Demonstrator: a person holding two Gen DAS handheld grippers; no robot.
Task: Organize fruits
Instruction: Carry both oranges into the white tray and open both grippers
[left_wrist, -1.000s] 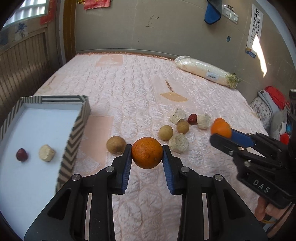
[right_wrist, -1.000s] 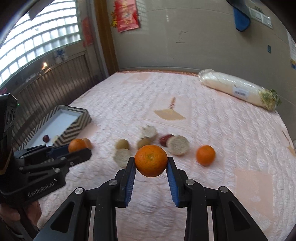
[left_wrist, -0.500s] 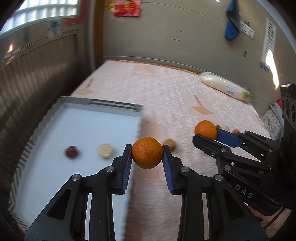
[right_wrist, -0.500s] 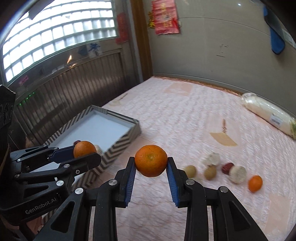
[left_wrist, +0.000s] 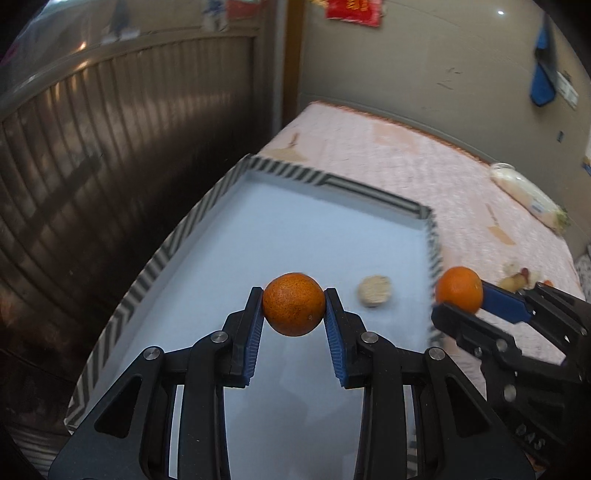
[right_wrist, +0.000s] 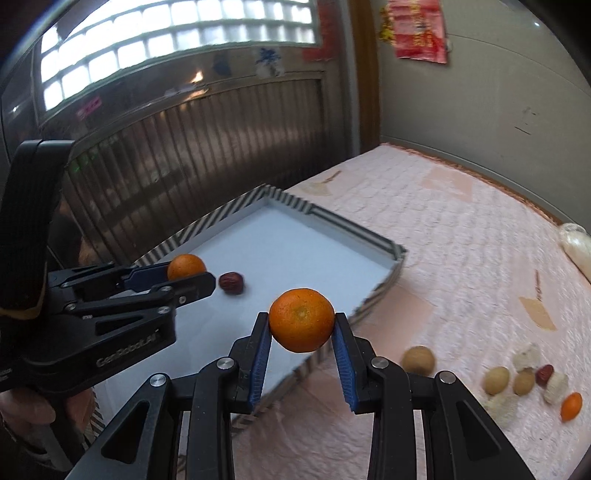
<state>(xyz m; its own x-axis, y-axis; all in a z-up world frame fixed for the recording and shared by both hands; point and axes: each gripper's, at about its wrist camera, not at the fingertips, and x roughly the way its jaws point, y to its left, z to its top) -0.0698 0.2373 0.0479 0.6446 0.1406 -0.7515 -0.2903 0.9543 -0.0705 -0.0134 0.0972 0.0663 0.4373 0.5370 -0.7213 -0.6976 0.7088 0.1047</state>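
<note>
My left gripper (left_wrist: 294, 304) is shut on an orange (left_wrist: 294, 303) and holds it over the white floor of the striped box (left_wrist: 332, 182). My right gripper (right_wrist: 301, 320) is shut on a second orange (right_wrist: 301, 319), held above the box's (right_wrist: 354, 229) near right wall. Each gripper shows in the other's view, the right one (left_wrist: 459, 291) and the left one (right_wrist: 186, 268). In the box lie a pale round fruit (left_wrist: 374, 290) and a dark red fruit (right_wrist: 231, 282). Several loose fruits (right_wrist: 417, 360) lie on the pink quilt, among them a small orange (right_wrist: 571, 406).
The box sits at the bed's left edge beside a dark ribbed wooden panel (left_wrist: 110, 155). A long white pillow (left_wrist: 524, 195) lies at the far right of the bed. A wall and a window stand behind.
Both grippers have swung left with their oranges, from over the loose fruits to the striped box. The left one is now over the box floor.
</note>
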